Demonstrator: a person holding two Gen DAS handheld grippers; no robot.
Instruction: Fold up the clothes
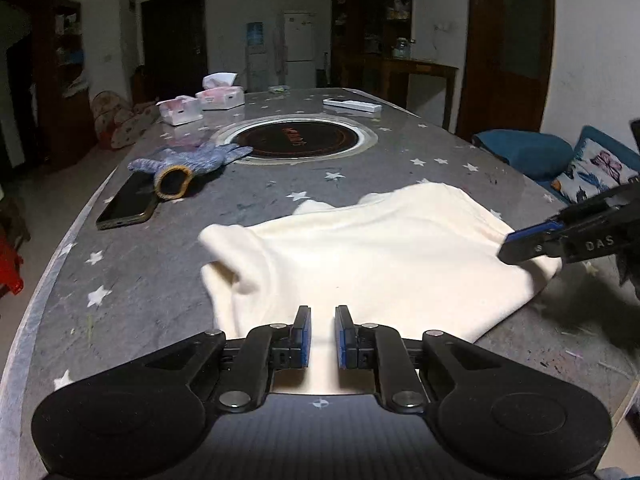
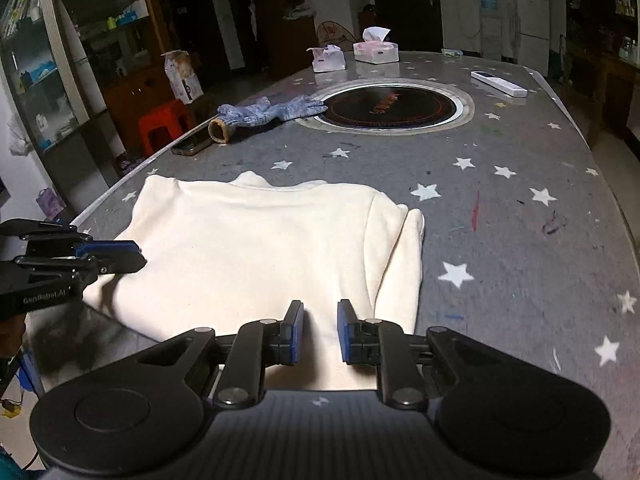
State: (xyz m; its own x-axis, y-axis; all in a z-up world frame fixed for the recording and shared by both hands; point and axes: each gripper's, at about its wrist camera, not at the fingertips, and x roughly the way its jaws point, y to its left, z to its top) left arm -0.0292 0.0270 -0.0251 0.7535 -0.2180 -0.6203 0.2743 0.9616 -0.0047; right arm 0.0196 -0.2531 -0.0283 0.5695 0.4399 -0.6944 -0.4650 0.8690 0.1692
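Your room is dim, the far walls and doorways nearly black. The cream garment (image 1: 372,264) ahead of your left gripper (image 1: 323,336) glows brightest, almost washed out. Soft shadow pools beneath your right gripper (image 2: 320,332). Fisheye bends the table (image 2: 520,240) edges, corners vignette, and the background blurs.

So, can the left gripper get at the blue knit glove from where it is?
Probably not yet: the left gripper is shut on the cream garment, and the glove lies farther up the table. Nothing stands between them, but it would have to let go first.
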